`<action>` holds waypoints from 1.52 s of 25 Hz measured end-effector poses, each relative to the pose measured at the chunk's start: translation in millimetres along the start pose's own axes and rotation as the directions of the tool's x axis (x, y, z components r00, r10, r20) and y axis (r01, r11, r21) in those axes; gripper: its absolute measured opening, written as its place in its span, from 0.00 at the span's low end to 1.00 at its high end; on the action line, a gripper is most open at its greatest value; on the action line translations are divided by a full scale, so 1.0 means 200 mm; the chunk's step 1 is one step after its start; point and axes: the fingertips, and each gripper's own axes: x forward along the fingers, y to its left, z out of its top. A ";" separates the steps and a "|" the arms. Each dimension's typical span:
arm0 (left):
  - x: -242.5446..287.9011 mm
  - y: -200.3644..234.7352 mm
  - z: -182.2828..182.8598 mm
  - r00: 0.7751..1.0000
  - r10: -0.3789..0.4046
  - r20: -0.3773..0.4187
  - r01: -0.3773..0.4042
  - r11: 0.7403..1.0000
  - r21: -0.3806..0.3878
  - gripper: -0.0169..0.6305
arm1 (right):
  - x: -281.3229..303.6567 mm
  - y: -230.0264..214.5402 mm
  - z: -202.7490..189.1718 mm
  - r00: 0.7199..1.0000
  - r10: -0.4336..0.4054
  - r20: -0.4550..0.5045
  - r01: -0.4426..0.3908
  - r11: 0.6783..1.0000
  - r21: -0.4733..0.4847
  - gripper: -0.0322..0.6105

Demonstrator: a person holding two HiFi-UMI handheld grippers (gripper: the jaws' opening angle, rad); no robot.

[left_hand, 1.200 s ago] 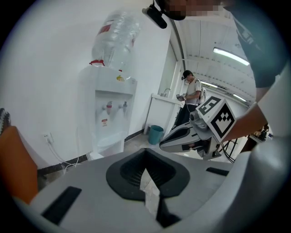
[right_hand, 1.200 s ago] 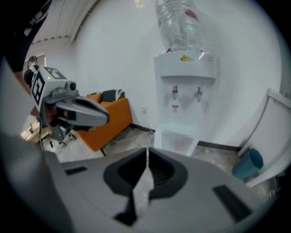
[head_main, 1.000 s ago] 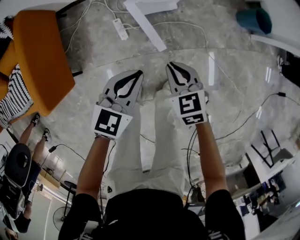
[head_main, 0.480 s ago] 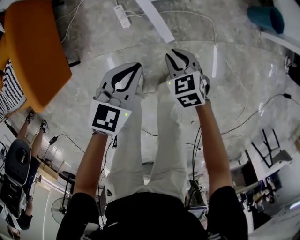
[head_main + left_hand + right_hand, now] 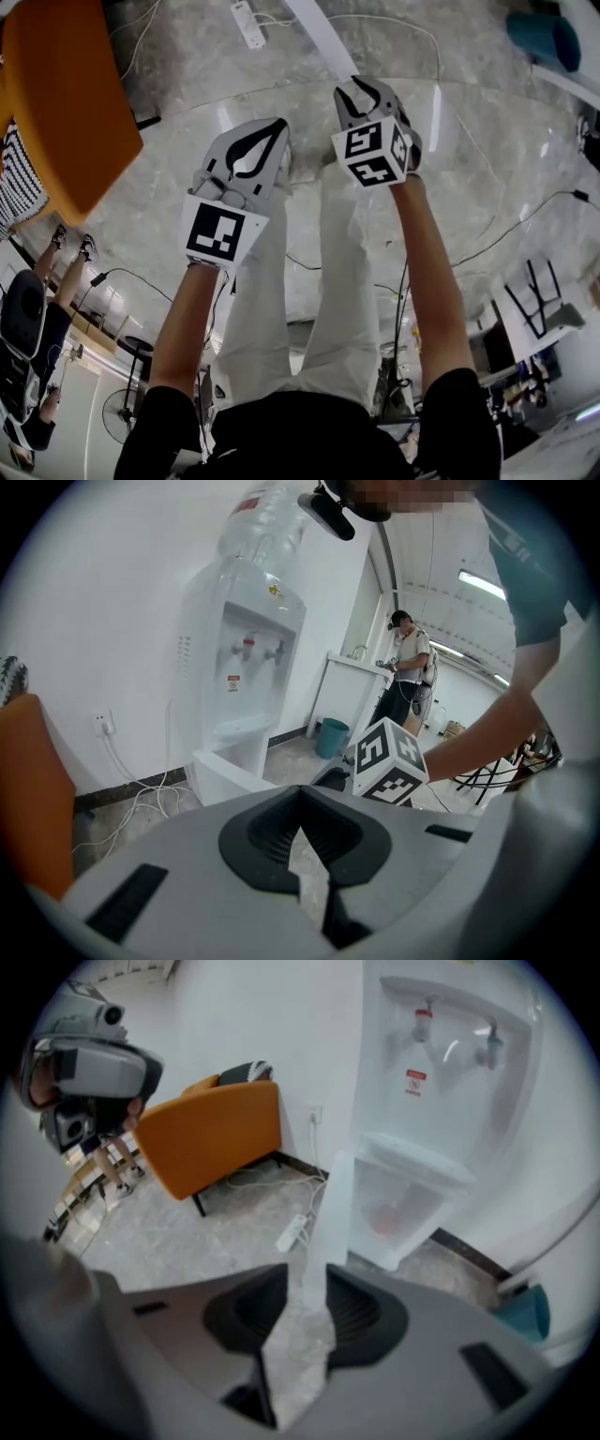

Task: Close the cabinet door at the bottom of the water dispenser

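Above the grey floor (image 5: 159, 202), right of the orange chair (image 5: 66, 103), the left gripper (image 5: 277, 124) is clenched on nothing, the right gripper (image 5: 361, 84) has just been opening with nothing between its jaws, and the white cabinet door (image 5: 328, 1213) hangs open ahead, under the water dispenser (image 5: 441, 1091).

A grey marbled floor (image 5: 487, 169) holds an orange chair (image 5: 61, 103), a white power strip (image 5: 248, 23) and a teal bin (image 5: 548, 37).
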 end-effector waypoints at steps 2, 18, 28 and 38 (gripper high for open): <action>0.01 0.02 -0.02 1.000 0.002 -0.001 -0.002 1.000 0.001 0.04 | 0.04 0.01 -0.01 1.000 -0.006 -0.007 0.006 1.000 -0.006 0.26; 0.06 0.02 -0.09 1.000 0.010 -0.016 -0.011 1.000 -0.019 0.04 | 0.13 -0.01 -0.04 0.999 -0.047 0.000 0.047 0.998 -0.036 0.24; 0.10 0.01 -0.09 1.000 0.008 -0.011 -0.008 1.000 -0.020 0.04 | 0.13 -0.06 -0.05 0.997 -0.072 0.004 0.072 0.996 -0.056 0.20; 0.19 0.01 -0.06 1.000 -0.005 -0.016 0.005 1.000 -0.006 0.04 | 0.13 -0.21 -0.07 0.994 -0.104 0.011 0.105 0.992 -0.070 0.19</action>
